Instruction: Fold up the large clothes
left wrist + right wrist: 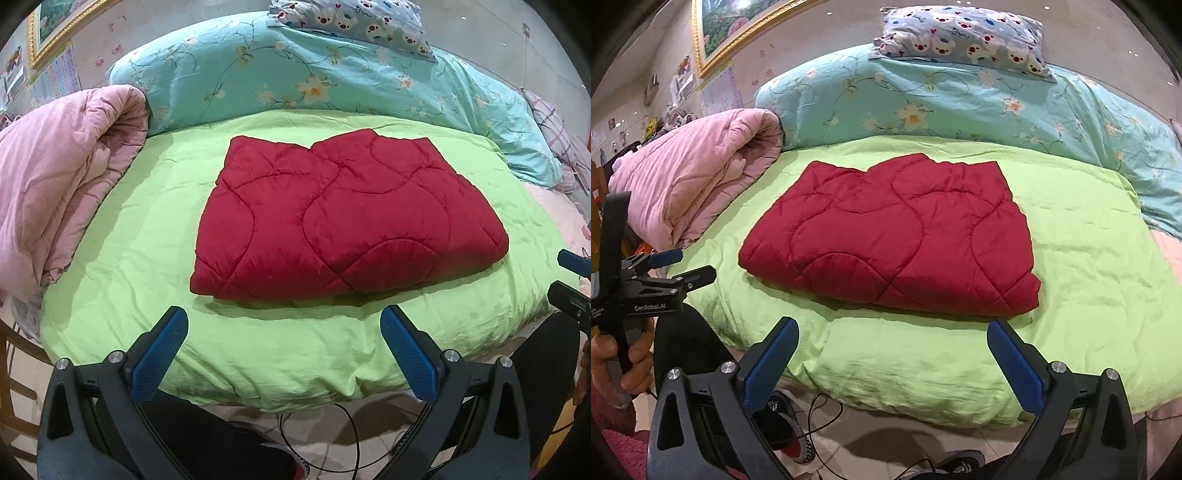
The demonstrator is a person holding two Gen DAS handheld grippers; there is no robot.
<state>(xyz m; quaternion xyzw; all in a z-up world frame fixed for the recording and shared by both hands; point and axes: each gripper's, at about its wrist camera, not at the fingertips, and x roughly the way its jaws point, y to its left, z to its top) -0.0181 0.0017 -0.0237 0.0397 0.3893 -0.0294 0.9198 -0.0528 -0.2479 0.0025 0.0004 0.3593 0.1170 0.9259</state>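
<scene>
- Both tongs are hanging spread apart and holding nothing; in the left wrist view the left gripper [283, 325] is hovering over the near edge of the bed, its blue pads [159, 354] wide apart above the green sheet [122, 258].
- Folded into a thick rectangle, the red quilted garment [343, 218] is lying flat in the middle of that sheet, beyond the fingertips and not touching them.
- A rolled pink quilt [62, 177] is sitting at the left of the bed, a teal floral duvet [295, 74] is piled along the far side, and a bear-print pillow [354, 22] is resting on top of it.
- At the right border of this view, the right gripper [572, 280] is showing only in part.
- In the right wrist view the right gripper [892, 326] is pointing at the red garment's [897, 236] near edge, fingers parted wide and just short of the cloth.
- The left gripper [681, 266] is appearing at the left, held in the person's left hand [624, 362], its fingers apart beside the pink quilt [698, 173].
- Below the bed edge, a dark shoe [790, 435] and a black cable [823, 417] are lying on the tiled floor [886, 435].
</scene>
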